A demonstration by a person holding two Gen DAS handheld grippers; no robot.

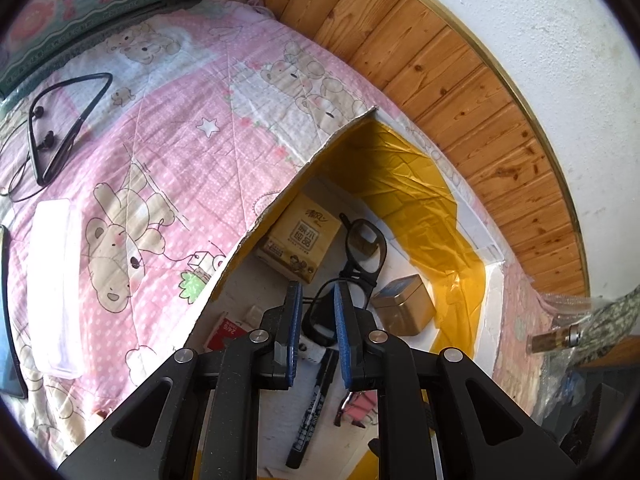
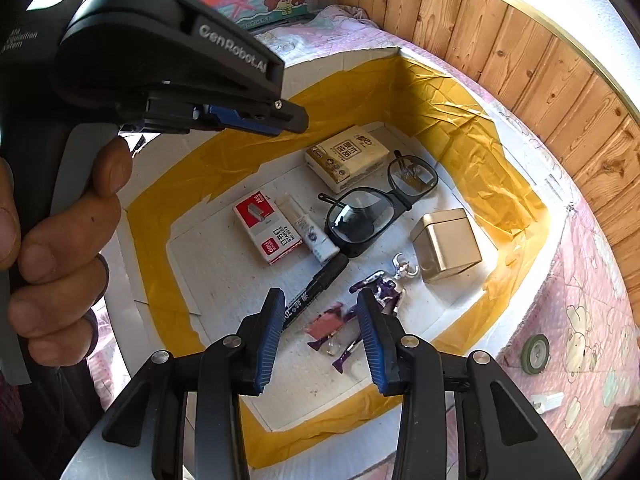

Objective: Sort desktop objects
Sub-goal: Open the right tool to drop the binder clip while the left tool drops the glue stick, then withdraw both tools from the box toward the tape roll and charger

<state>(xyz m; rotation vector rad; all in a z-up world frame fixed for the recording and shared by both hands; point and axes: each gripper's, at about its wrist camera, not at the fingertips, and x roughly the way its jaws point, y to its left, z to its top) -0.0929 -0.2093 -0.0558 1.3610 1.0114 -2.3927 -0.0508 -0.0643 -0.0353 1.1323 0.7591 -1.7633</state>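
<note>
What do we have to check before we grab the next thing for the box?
1. Right gripper ready to grab: ok, open with nothing between its fingers.
2. Left gripper free: ok, it holds nothing, but it is shut and must open first.
3. Room left in the box: ok, bare white floor shows near the front.
4. Everything sorted already: not ok, the neckband headphones and the white case lie outside on the pink quilt.
5. Glasses safe from a dropped thing: cannot tell, they lie lens-up in the middle of the box.
</note>
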